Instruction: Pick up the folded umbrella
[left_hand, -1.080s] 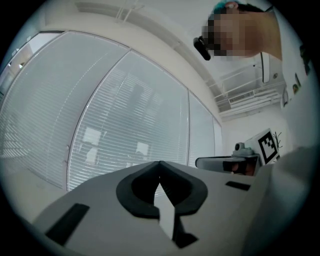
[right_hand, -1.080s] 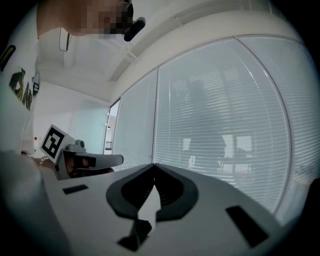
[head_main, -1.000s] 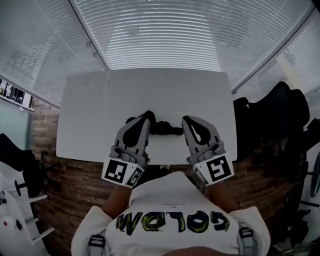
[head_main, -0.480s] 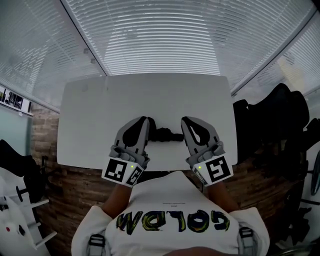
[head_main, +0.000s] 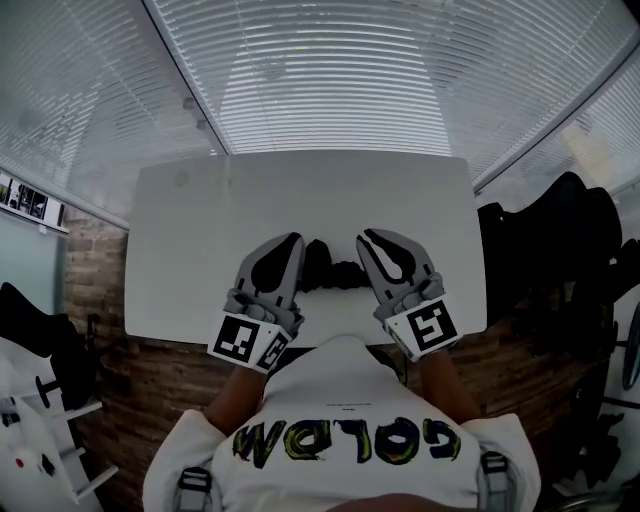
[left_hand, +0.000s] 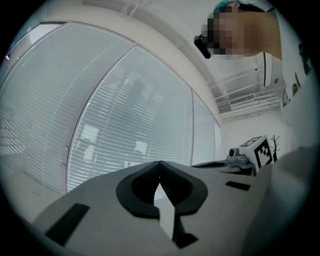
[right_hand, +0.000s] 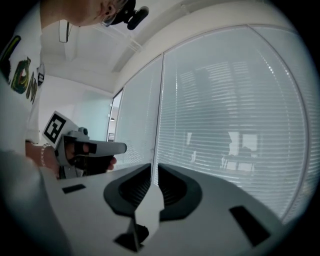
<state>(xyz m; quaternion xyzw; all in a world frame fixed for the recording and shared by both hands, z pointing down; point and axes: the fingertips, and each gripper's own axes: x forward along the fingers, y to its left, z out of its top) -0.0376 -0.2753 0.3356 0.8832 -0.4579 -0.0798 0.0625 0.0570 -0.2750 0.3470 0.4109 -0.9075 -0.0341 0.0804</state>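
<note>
In the head view, the folded umbrella (head_main: 335, 272) lies on the white table (head_main: 200, 230) toward the tabletop's 6 o'clock edge. The left gripper (head_main: 291, 241) is at its 9 o'clock and the right gripper (head_main: 368, 238) at its 3 o'clock. It rests there as it did a second ago, not yet lifted.

In the left gripper view, the jaws are clenched tip to tip with nothing between them. They face the window blinds (left_hand: 125, 130), and the right gripper sits at 3 o'clock.

In the right gripper view, the jaws have just been opening and a thin slit now parts them, with nothing in it. That likely starts the grasp, though both grippers aim over the umbrella.
</note>
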